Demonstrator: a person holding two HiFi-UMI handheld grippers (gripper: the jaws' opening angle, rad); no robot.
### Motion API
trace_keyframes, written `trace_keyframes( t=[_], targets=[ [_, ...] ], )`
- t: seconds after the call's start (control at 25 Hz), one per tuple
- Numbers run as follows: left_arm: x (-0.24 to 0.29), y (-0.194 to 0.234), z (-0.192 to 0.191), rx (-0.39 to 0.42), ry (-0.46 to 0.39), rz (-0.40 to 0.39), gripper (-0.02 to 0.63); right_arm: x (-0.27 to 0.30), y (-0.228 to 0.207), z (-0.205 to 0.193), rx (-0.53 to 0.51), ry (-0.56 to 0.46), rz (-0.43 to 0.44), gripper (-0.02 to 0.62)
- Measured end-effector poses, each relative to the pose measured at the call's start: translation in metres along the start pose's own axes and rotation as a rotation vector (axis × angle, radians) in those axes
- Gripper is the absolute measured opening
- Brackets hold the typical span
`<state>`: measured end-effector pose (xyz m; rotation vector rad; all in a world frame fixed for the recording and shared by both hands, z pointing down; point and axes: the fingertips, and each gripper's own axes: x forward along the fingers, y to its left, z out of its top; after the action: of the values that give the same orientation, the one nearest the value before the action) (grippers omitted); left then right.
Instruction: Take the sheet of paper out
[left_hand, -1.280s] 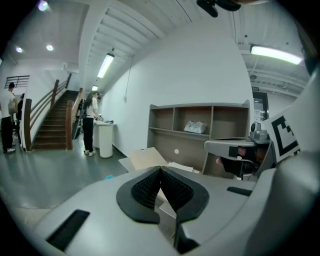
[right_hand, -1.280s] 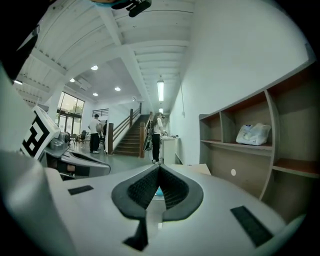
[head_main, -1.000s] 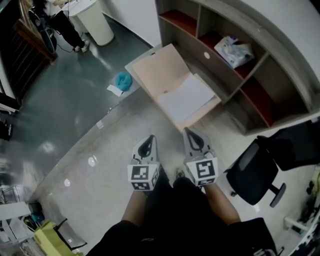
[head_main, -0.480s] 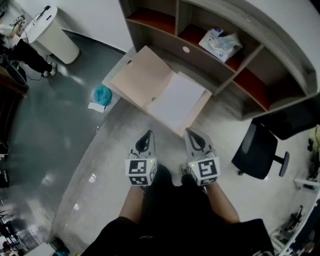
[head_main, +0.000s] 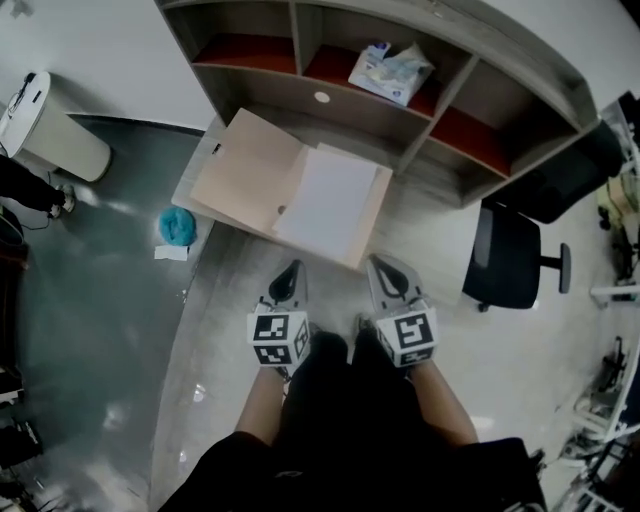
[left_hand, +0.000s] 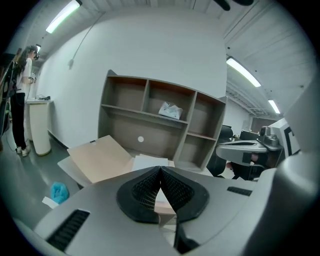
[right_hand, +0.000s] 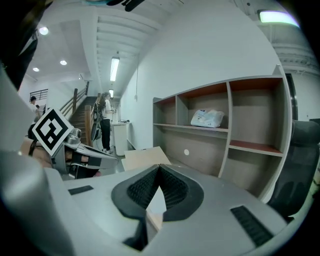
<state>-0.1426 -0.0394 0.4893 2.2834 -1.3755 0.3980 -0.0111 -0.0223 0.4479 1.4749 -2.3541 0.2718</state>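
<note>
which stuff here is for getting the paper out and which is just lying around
For the job: sheet of paper, the folder under it, left gripper, right gripper (both shut, empty).
Just lying about: packet on the shelf, office chair, blue cloth, bin.
</note>
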Motion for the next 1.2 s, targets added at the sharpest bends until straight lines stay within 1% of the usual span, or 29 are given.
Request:
trace_keyframes(
  t=[0.2,0.48,0.6,0.76,0.88,1.0,1.12,1.2],
  targets=[
    [0.016,-0.016,-0.007,0.010,0.037,-0.057,0.043,-0.001,-0.020,-0.005,0.022,0.028,-0.063,0.015],
    [0.047,-0.018,-0.015,0.017,0.083,-0.060,0.043,0.026,-0.063,-0.022,0.043,0.094,-0.083,0.015],
    [0.065,-0.009,-0.019,-0.009,0.116,-0.050,0.043,0.049,-0.079,-0.029,0.060,0.116,-0.064,0.015],
    [0.093,0.007,-0.015,-0.057,0.152,-0.018,0.043,0.087,-0.102,-0.034,0.070,0.137,-0.017,0.015],
    [0.110,0.012,-0.020,-0.065,0.193,0.004,0.043,0.108,-0.124,-0.046,0.087,0.163,-0.005,0.015],
    [0.120,0.022,-0.023,-0.074,0.232,0.029,0.043,0.130,-0.135,-0.056,0.128,0.187,0.016,0.015],
    [0.132,0.025,-0.024,-0.093,0.254,0.046,0.043,0.150,-0.146,-0.068,0.157,0.214,0.043,0.015],
    [0.139,0.025,-0.024,-0.089,0.262,0.061,0.043,0.159,-0.152,-0.076,0.166,0.236,0.059,0.015]
  ],
)
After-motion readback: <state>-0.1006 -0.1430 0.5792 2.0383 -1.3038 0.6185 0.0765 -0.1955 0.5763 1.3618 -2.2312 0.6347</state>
